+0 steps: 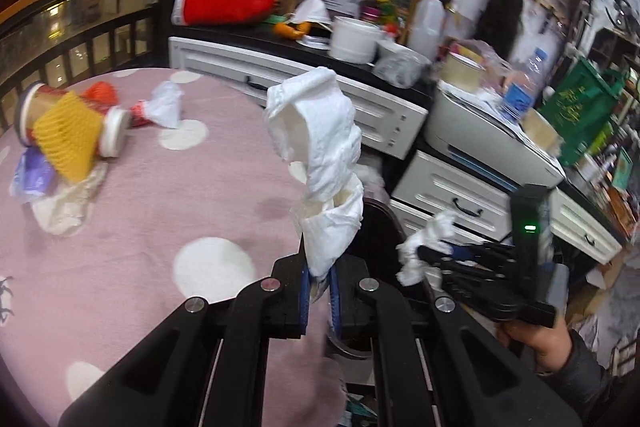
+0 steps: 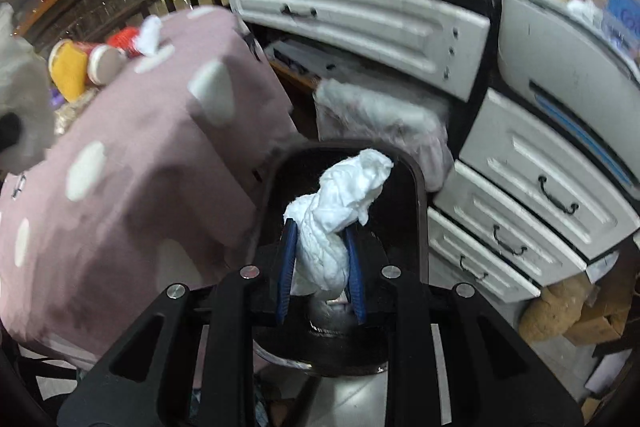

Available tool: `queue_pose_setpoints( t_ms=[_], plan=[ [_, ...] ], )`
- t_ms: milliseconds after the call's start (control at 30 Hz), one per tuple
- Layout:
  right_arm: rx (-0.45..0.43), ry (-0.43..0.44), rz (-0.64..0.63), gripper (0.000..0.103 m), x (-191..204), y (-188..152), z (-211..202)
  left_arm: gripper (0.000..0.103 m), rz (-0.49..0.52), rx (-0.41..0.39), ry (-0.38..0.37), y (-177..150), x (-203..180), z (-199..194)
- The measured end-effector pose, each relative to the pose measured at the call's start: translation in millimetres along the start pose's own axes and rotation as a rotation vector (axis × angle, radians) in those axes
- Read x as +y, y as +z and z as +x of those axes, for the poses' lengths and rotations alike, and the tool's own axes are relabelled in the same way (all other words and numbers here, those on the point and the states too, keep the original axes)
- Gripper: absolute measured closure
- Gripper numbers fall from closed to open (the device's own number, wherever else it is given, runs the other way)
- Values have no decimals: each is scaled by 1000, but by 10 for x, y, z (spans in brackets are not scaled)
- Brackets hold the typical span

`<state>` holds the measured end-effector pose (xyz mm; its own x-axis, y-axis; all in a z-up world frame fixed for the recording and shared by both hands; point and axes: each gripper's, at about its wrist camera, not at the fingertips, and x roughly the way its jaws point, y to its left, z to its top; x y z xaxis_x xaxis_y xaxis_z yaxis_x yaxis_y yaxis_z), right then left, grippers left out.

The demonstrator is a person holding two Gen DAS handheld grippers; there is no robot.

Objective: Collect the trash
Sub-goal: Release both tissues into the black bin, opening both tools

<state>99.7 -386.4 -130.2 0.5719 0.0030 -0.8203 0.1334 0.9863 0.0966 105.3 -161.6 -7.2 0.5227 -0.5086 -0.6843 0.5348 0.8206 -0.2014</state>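
Tissue wads, two: left gripper (image 1: 319,285) pinches one (image 1: 320,163), right gripper (image 2: 322,277) fingers clamp another (image 2: 340,219) above one bin (image 2: 420,195).

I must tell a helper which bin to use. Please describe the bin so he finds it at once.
Find the pink dotted table and the white drawers. The bin stands on the floor between them, dark with an open top, directly under the tissue in the right gripper.

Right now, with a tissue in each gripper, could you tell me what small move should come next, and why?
Probably open the right gripper: its crumpled tissue hangs directly above the dark bin beside the table, so it should drop inside. The left gripper, shut on its long tissue, looks short of the bin.
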Motion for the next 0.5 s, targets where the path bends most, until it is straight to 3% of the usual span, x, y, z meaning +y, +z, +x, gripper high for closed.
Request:
queue_pose_setpoints(
  t_ms=[400, 433, 500],
  plan=[
    [246, -21, -17, 77, -59, -311, 1059, 95, 82, 76, -30, -199, -522, 336],
    [259, -16, -10, 74, -70, -331, 1124, 95, 87, 83, -29, -217, -546, 361],
    [284, 3, 12, 44, -103, -373, 1245, 95, 95, 102, -32, -251, -593, 430]
  ],
)
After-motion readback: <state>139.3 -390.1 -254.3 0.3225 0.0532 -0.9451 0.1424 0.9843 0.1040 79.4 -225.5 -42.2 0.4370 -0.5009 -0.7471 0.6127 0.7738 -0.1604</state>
